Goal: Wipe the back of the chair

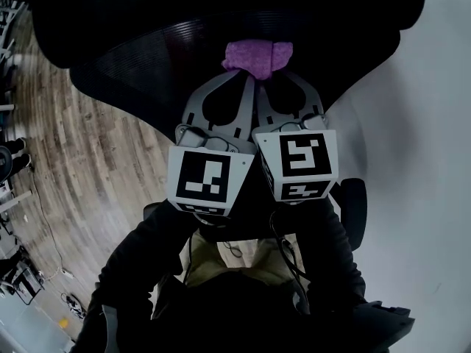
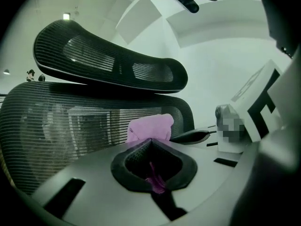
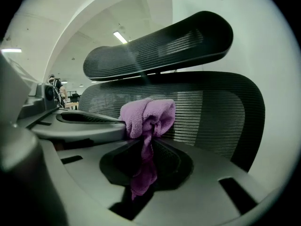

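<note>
The black mesh chair back (image 1: 147, 65) fills the top of the head view, its headrest (image 2: 108, 60) above it. A bunched purple cloth (image 1: 257, 56) rests against the mesh. My left gripper (image 1: 246, 76) and right gripper (image 1: 265, 76) lie side by side and their tips meet at the cloth. In the left gripper view the left gripper (image 2: 150, 140) is shut, with the cloth (image 2: 150, 127) at its tip and a strand inside the jaw opening. In the right gripper view the right gripper (image 3: 149, 138) is shut on the cloth (image 3: 146, 117), whose tail hangs down between the jaws. The chair back (image 3: 211, 107) stands just behind.
Wooden floor (image 1: 73, 145) stretches out on the left, and a pale wall (image 1: 434, 123) rises on the right. A black armrest (image 1: 353, 204) juts out near my right gripper. Desks and people stand far off at the left edge (image 1: 11, 153).
</note>
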{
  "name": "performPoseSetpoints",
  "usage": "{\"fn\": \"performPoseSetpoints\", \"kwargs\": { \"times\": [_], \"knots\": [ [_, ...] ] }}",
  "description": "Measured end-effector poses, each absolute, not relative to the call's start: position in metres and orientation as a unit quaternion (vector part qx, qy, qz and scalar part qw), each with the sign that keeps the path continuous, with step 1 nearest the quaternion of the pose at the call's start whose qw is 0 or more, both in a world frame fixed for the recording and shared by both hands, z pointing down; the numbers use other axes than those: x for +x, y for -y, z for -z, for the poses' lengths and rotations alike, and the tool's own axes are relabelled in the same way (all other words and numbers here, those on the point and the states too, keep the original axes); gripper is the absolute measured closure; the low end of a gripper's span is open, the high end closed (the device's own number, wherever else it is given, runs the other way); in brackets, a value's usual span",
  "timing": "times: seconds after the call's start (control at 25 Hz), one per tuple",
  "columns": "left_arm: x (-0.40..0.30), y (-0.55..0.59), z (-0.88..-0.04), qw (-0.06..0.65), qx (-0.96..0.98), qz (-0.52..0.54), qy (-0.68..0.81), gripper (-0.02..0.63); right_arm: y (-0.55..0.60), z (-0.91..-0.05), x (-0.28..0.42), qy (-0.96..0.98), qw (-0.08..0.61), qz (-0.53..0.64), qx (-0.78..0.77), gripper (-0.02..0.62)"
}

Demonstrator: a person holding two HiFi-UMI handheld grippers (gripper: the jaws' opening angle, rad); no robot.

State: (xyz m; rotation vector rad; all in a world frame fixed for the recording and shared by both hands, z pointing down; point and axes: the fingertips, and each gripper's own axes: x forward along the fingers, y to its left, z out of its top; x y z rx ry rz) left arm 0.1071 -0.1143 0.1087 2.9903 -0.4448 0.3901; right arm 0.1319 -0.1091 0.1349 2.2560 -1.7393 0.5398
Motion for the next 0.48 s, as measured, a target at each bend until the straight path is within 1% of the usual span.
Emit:
{"fn": "performPoseSetpoints", "kwargs": {
  "times": [0.4, 0.48],
  "knots": [
    [0.137, 0.093, -0.116, 0.041, 0.982, -0.13, 0.13, 0.597, 0.087, -0.141, 0.16, 0.584, 0.107, -0.185, 0.783, 0.538],
    [0.142, 0.095, -0.117, 0.049, 0.982, -0.127, 0.133, 0.597, 0.089, -0.143, 0.164, 0.582, 0.104, -0.186, 0.785, 0.538]
  ]
}}
